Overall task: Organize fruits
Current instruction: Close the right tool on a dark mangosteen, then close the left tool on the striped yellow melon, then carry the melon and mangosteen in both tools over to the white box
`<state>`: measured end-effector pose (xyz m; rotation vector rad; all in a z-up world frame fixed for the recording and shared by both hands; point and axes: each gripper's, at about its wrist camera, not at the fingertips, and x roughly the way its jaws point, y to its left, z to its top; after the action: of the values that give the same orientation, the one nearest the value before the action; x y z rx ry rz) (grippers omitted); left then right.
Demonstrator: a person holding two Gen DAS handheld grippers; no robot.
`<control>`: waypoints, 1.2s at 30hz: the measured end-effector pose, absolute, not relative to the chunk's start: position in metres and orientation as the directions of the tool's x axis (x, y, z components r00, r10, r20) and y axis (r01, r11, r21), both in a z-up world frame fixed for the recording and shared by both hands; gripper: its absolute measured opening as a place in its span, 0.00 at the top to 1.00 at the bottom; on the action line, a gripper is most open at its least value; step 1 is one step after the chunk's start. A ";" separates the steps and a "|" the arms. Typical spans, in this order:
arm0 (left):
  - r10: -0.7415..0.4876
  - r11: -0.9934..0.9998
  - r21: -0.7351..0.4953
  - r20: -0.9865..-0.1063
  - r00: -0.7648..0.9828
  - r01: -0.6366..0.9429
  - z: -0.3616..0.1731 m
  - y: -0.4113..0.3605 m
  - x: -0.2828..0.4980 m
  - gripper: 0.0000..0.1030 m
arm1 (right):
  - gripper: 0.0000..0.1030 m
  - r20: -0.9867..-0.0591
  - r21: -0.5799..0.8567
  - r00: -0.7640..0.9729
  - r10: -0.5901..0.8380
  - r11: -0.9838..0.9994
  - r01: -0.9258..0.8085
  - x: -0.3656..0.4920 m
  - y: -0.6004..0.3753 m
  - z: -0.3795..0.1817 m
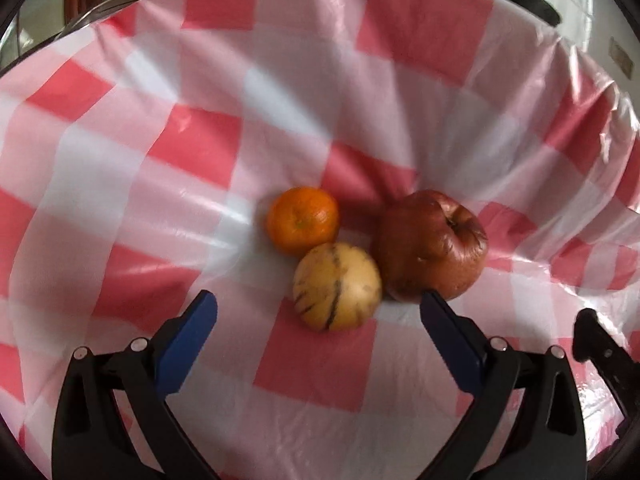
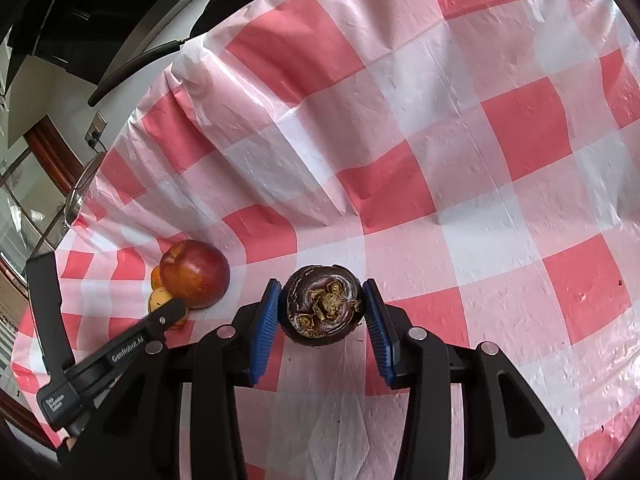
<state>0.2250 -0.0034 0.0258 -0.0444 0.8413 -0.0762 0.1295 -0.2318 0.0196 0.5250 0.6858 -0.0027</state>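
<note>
Both wrist views look down, sharing the apple (image 1: 430, 244).

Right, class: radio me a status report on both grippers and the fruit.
Left gripper open, short of the yellow striped fruit. Right gripper shut on dark purple fruit. Orange and apple crowd the striped one.

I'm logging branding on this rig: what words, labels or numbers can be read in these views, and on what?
"GenRobot.AI": white lettering along the black finger arm of the left gripper, right wrist view.
"Data Acquisition System", small and only roughly legible: on that gripper's body.
Nothing readable on the fruits, the checked tablecloth, or in the left wrist view.
</note>
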 end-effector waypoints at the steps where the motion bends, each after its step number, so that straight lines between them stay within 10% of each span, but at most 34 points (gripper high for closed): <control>1: -0.099 0.995 -0.071 -0.742 0.663 0.069 0.026 -0.006 0.226 0.01 | 0.59 -0.605 0.460 0.779 0.167 0.871 0.170 0.129 -0.232 0.020; 16: -0.064 0.991 0.021 -0.797 0.600 0.134 0.013 -0.026 0.234 0.22 | 0.59 -0.604 0.451 0.779 0.167 0.878 0.161 0.131 -0.230 0.020; 23: -0.072 0.990 0.019 -0.782 0.619 0.139 0.018 -0.026 0.237 0.56 | 0.59 -0.605 0.441 0.778 0.167 0.884 0.154 0.132 -0.227 0.021; 36: -0.057 0.992 0.031 -0.756 0.652 0.122 0.024 -0.032 0.204 0.57 | 0.59 -0.575 0.476 0.790 0.212 0.872 0.112 0.131 -0.229 0.020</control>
<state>0.2038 -0.0317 0.0245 0.0814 0.8548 -0.1020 0.1306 -0.2288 0.0195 0.5181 0.6654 0.0564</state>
